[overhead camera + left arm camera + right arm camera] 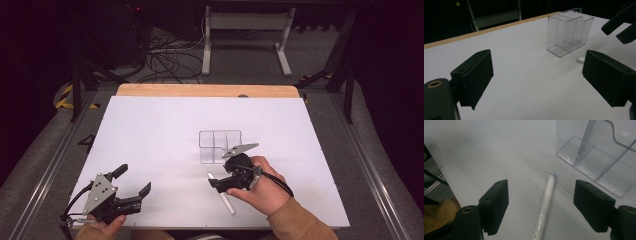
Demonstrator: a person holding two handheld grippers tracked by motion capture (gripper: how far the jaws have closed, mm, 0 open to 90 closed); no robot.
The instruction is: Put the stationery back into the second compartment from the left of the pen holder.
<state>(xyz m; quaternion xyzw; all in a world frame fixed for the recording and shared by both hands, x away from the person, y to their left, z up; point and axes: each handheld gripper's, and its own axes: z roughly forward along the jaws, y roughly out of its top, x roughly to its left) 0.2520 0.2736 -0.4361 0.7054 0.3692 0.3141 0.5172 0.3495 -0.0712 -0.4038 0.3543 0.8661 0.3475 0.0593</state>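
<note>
Right gripper (541, 205), jaws spread, straddles the white pen (543, 207); next, pinch it. Organizer (219, 146) at twelve o'clock. Left gripper (536, 75) idles, jaws spread.

The organizer (220, 146) is clear, glossy plastic. The pen (544, 207) looks smooth, matt white plastic. The table (150, 130) has a matt white top with a wooden edge (207, 90). The left gripper (134, 180) and right gripper (541, 207) have matt black plastic.

No text can be read. The pen (544, 207) between the right tongs (549, 205) carries a small print line, too blurred to make out.
</note>
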